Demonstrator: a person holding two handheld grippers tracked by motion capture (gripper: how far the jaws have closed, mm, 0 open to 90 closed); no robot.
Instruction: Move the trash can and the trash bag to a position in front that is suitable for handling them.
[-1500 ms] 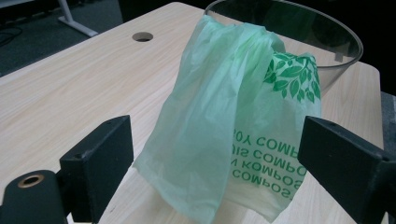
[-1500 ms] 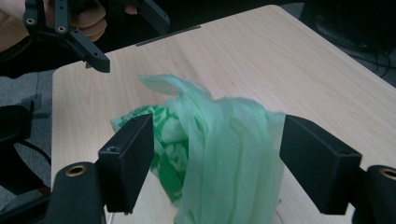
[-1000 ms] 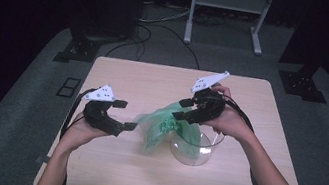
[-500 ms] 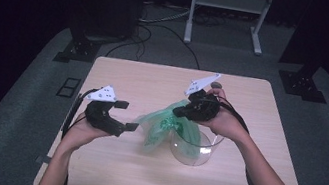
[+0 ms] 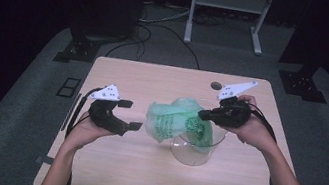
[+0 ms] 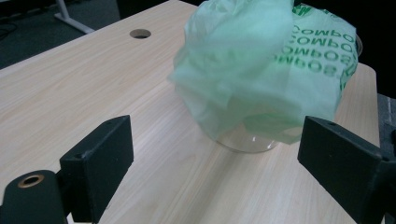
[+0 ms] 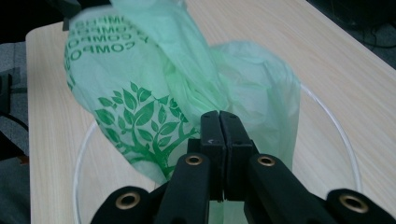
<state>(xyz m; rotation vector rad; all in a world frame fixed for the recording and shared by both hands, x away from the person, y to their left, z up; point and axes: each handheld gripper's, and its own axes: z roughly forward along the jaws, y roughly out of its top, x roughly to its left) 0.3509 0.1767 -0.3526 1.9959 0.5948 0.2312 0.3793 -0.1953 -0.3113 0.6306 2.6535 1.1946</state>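
A thin green plastic bag (image 5: 173, 117) printed with a tree and lettering hangs over a clear round bowl (image 5: 193, 153) at mid-table. My right gripper (image 5: 202, 114) is above the bowl's far rim, shut on a fold of the bag (image 7: 140, 84); in the right gripper view the two jaws (image 7: 219, 121) meet with the film pinched between them, above the bowl's rim (image 7: 348, 149). My left gripper (image 5: 131, 115) hovers left of the bag, open and apart from it. In the left gripper view its jaws (image 6: 210, 154) stand wide, with the bag (image 6: 261, 70) and bowl (image 6: 247, 143) beyond them.
The light wooden table (image 5: 138, 179) has a small round cable hole (image 5: 216, 86) near its far edge. Behind the table, a white metal stand (image 5: 226, 11) and cables lie on the grey floor. Bare tabletop stretches in front of and left of the bowl.
The right gripper has closed on the bag and drawn it rightward over the bowl. The bag has pulled away from the left gripper, which stayed in place, open.
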